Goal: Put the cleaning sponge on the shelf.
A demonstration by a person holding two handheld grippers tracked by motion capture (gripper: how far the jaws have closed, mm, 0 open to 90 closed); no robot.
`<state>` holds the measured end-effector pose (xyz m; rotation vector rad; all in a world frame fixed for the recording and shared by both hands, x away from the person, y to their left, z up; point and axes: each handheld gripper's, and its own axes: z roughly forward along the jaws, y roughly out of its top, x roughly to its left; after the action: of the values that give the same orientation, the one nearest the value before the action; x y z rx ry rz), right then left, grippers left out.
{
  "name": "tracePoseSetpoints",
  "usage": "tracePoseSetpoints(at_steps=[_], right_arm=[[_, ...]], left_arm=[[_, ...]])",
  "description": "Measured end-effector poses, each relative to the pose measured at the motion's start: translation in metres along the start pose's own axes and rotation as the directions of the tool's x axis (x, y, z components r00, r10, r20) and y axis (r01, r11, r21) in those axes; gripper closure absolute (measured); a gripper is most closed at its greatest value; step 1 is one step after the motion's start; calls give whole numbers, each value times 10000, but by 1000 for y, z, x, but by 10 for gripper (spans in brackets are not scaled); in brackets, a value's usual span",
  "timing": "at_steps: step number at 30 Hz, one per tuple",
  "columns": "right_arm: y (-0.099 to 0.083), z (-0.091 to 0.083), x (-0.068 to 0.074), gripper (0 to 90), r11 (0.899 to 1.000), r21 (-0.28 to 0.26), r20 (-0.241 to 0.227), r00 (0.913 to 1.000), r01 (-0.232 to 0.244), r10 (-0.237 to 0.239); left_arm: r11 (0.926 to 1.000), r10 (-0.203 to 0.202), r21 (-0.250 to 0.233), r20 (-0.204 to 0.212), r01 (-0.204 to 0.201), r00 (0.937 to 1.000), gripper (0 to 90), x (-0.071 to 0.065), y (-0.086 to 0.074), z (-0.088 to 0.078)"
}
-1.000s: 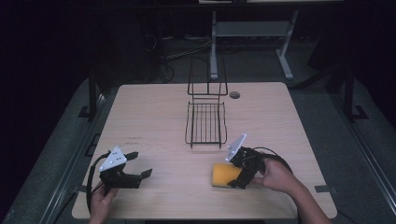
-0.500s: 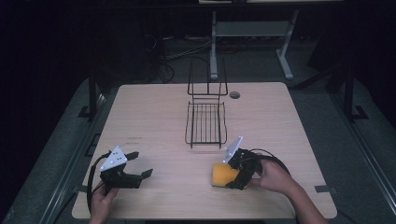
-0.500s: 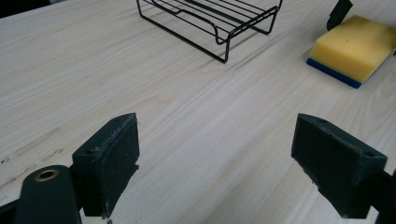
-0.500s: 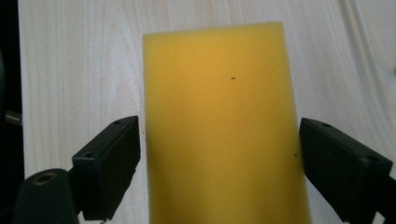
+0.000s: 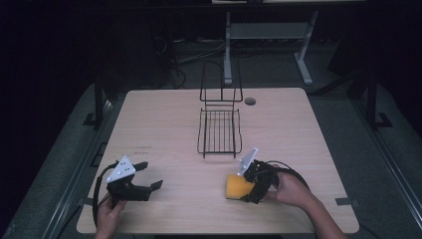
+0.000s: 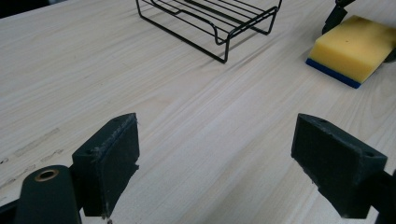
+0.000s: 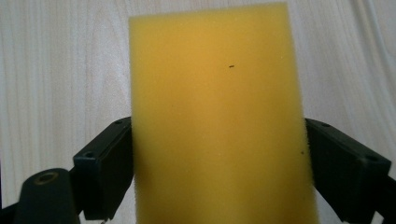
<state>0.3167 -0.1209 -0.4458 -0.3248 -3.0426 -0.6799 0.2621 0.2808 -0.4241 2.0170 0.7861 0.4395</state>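
A dark room surrounds a pale wooden counter (image 5: 164, 129) with a small round hole (image 5: 250, 101) near its far edge. A black wire rack (image 5: 219, 130) stands at the middle of the counter, its upright frame on the far side.

The yellow sponge (image 5: 239, 185) lies flat on the counter at about five o'clock from the rack, near the front edge. From the left gripper view it shows a blue layer underneath (image 6: 332, 73). The right gripper (image 5: 247, 186) reaches the sponge from three o'clock, held by the person's right hand (image 5: 288, 189); its jaws sit one on each long side of the sponge, touching the foam, so it is closed on the sponge. The right gripper view shows the sponge (image 7: 217, 116) filling the gap between the two pads.

The left gripper (image 5: 149, 175) rests at about seven o'clock from the rack, well apart from the sponge, with its jaws spread wide over bare wood.
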Motion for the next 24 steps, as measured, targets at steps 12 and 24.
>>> tracePoseSetpoints(at_steps=[12, 24], right_arm=[[0, 1, 1, 158, 10000, 11, -13, 10000, 92, -92], [2, 3, 1, 194, 9996, 101, -53, 9997, 248, -248]], left_arm=[[10000, 13, -9, 7, -13, 10000, 146, 0, 0, 0], [10000, -1, -81, -16, 0, 10000, 146, 0, 0, -2]])
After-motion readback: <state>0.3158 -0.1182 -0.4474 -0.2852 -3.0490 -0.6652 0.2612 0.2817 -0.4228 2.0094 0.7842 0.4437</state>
